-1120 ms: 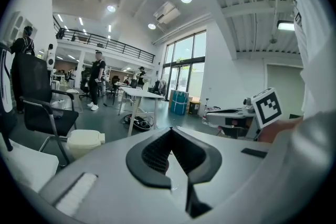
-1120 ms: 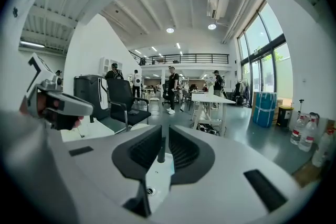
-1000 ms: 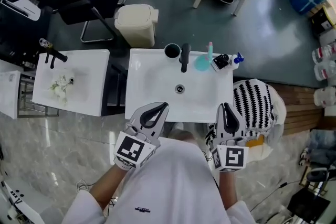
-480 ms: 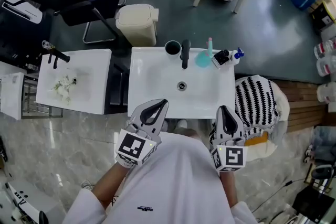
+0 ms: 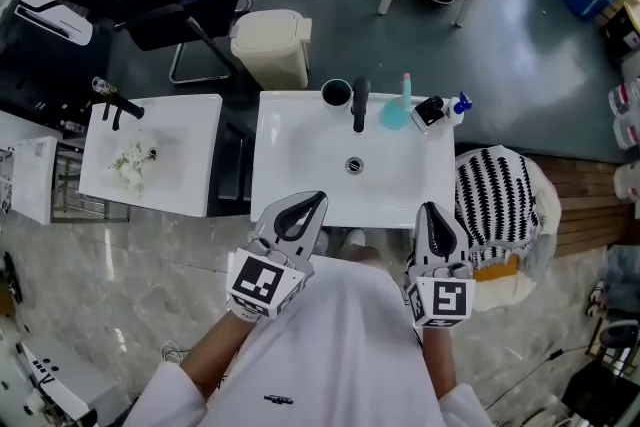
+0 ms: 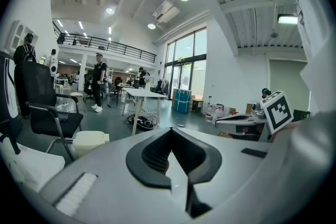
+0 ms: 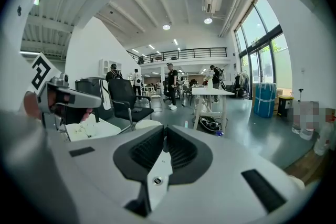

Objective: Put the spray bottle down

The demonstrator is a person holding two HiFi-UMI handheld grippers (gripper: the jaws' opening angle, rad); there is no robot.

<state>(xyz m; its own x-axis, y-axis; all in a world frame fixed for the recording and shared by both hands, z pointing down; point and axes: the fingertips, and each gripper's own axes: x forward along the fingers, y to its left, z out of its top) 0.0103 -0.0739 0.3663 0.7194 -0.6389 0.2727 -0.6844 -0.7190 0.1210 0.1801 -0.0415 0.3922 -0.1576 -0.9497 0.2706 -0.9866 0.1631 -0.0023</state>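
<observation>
Grey right gripper (image 5: 429,210) roughly level, closed.

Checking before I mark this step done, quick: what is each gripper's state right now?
Left gripper: closed, nothing between its jaws.
Right gripper: closed, nothing between its jaws.

Spray bottle (image 5: 456,105) (blue trigger head), set on white sink's (image 5: 300,165) back right corner

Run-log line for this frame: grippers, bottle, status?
left gripper: shut, empty | right gripper: shut, empty | spray bottle: on sink, back right corner | status: bottle down
</observation>
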